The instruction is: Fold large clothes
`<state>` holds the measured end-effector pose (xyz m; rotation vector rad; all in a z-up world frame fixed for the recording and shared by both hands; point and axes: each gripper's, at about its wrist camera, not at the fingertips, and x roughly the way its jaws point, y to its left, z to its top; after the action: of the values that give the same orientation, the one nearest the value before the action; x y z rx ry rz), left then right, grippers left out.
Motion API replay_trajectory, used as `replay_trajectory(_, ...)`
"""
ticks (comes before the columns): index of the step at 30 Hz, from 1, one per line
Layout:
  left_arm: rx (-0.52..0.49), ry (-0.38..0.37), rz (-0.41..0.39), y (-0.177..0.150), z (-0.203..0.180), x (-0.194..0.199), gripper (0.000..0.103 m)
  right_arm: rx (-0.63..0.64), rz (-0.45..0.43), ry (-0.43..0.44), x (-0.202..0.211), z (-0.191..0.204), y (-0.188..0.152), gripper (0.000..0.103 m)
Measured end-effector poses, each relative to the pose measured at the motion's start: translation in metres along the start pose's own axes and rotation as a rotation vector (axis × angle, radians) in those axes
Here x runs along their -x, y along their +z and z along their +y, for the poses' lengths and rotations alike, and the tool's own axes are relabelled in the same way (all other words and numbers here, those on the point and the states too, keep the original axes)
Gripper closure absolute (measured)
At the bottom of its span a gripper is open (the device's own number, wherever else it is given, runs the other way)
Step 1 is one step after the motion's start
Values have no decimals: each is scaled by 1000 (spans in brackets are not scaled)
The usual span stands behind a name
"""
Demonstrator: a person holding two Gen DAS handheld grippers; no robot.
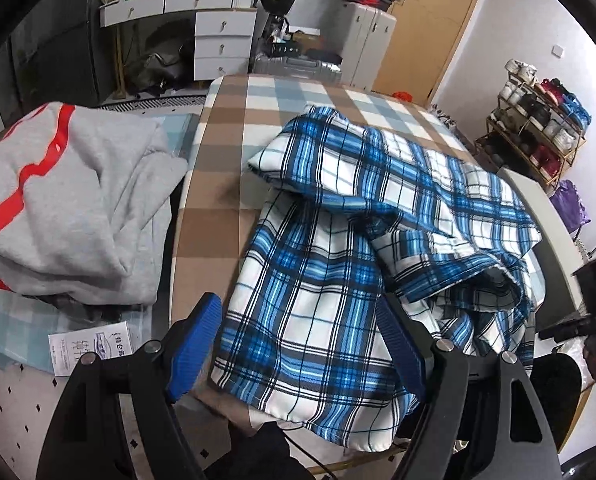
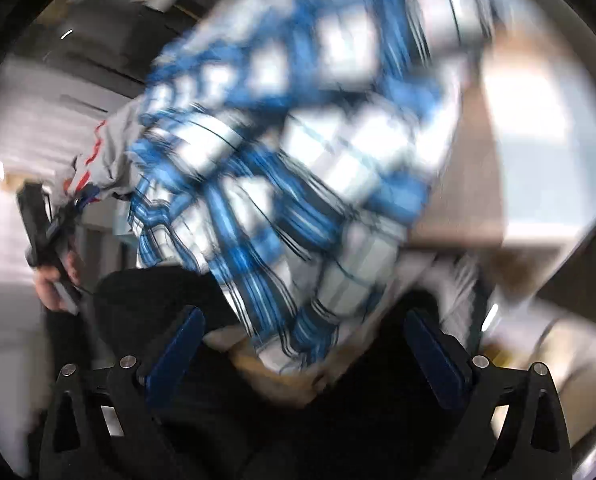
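Observation:
A blue and white plaid shirt lies loosely folded on a table with a brown, white and pale blue checked cover; one part is turned over on top and the right side is bunched. My left gripper hovers over the shirt's near edge, open, blue pads wide apart with the cloth lying flat below them. The right wrist view is badly blurred. In it my right gripper stands wide open, nothing pressed between its pads, with the plaid shirt just ahead. The right gripper's dark body shows at the right edge.
A grey garment with a red stripe is heaped left of the table. A printed paper slip lies near it. Behind stand a white drawer unit, a suitcase and a shoe rack. A hand holds the left gripper.

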<state>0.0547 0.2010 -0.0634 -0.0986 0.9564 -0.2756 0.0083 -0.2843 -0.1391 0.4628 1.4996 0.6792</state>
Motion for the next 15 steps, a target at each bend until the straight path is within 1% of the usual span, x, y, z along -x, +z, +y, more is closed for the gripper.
replay_trajectory(1,-2,2,4,0,-2,-2,27,-27,12,23,-5,-6,8,2)
replay_trajectory(4,-7,7,21,0,-4,-8,27,-5,0,3,-5,2,19,2)
replay_trajectory(6,-11,2,17,2,-5,-7,27,62,-11,18,11,24,22,2)
replay_trajectory(8,-28,-4,3,8,-10,-5,27,124,-56,4,39,37,22,2)
replay_trajectory(10,-45,-8,-20,18,-13,-3,27,164,-163,-43,66,46,29,2)
replay_trajectory(11,-58,-10,-29,28,-16,-2,27,169,-234,-84,79,49,38,2)
replay_trajectory(12,-62,-11,-36,36,-18,-4,27,160,-284,-112,87,47,47,2)
replay_trajectory(13,-61,-18,-46,46,-19,-4,27,143,-325,-121,95,45,56,2)
replay_trajectory(14,-56,-40,-56,61,-20,-6,27,116,-376,-124,101,40,70,2)
replay_trajectory(15,-54,-65,-49,72,-21,-10,27,87,-398,-118,102,33,85,2)
